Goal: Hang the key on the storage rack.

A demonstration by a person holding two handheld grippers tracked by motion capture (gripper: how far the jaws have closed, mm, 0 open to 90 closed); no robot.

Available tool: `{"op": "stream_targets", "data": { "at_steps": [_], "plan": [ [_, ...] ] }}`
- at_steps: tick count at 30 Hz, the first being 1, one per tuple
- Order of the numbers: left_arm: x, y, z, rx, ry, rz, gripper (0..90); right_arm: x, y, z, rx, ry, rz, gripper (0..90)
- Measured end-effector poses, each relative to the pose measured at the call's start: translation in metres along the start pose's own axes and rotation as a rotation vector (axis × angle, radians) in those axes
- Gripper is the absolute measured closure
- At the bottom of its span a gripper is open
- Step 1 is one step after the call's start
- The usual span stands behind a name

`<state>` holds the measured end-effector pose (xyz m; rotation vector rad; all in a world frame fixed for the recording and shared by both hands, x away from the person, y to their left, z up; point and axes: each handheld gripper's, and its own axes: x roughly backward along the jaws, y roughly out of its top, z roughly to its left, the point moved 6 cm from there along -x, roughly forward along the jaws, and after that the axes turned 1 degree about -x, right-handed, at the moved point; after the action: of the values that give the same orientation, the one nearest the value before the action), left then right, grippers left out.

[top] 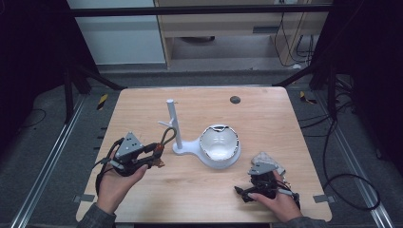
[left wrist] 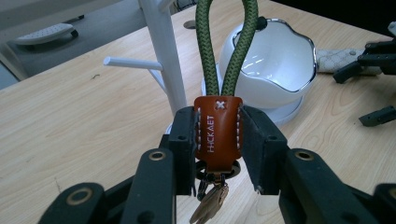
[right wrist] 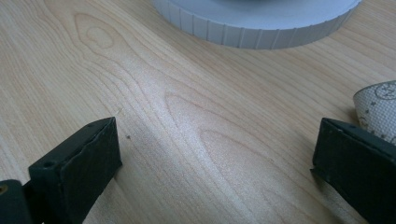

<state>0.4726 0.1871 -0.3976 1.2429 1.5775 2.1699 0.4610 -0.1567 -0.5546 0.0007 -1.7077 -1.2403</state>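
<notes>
A keychain with an orange leather tag [left wrist: 218, 130] and a green cord loop [left wrist: 226, 46] is held just above the table; its keys [left wrist: 210, 205] hang below the jaws. My left gripper [left wrist: 218, 140] is shut on the tag. In the high view the left gripper [top: 153, 154] is left of the white peg stand [top: 172, 123], with the green loop [top: 166, 135] reaching toward the pole. The right gripper [top: 248, 183] rests near the table's front right. Its jaws stand wide apart, and the right gripper [right wrist: 217, 163] has nothing but bare wood between them.
A white bowl [top: 218, 142] sits on the stand's round base [right wrist: 257, 23], right of the pole. A patterned pouch [top: 271, 159] lies beside the right gripper. A dark round spot [top: 235, 99] marks the far side of the table [top: 266, 118].
</notes>
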Motion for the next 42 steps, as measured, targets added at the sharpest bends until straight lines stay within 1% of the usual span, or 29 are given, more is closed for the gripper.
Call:
{"op": "stream_targets", "data": {
  "at_steps": [4, 7, 13, 19, 20, 23, 29, 35, 42],
  "plan": [
    [0.001, 0.006, -0.002, -0.005, 0.002, -0.013, 65.9, 0.0, 0.0, 0.0, 0.0, 0.0, 0.0, 1.0],
    [0.002, 0.01, -0.001, -0.002, 0.007, -0.027, 65.9, 0.0, 0.0, 0.0, 0.002, -0.001, -0.001, 1.0],
    [0.001, 0.016, 0.003, 0.001, 0.021, -0.037, 65.9, 0.0, 0.0, 0.0, 0.0, 0.0, 0.0, 1.0],
    [-0.004, 0.016, 0.01, 0.013, 0.035, -0.03, 65.8, 0.0, 0.0, 0.0, 0.002, -0.001, -0.001, 1.0],
    [-0.007, 0.015, 0.013, 0.02, 0.037, -0.022, 65.9, 0.0, 0.0, 0.0, 0.0, 0.0, 0.0, 1.0],
    [-0.012, 0.013, 0.016, 0.029, 0.042, -0.012, 65.8, 0.0, 0.0, 0.0, 0.0, 0.0, 0.0, 1.0],
    [-0.018, 0.013, 0.019, 0.037, 0.046, -0.006, 65.9, 0.0, 0.0, 0.0, 0.001, 0.0, 0.0, 1.0],
    [-0.025, 0.012, 0.021, 0.034, 0.055, 0.01, 65.8, 0.0, 0.0, 0.0, 0.002, -0.001, -0.001, 1.0],
    [-0.033, 0.009, 0.023, 0.041, 0.061, 0.022, 65.8, 0.0, 0.0, 0.0, 0.0, 0.0, 0.0, 1.0]
  ]
}}
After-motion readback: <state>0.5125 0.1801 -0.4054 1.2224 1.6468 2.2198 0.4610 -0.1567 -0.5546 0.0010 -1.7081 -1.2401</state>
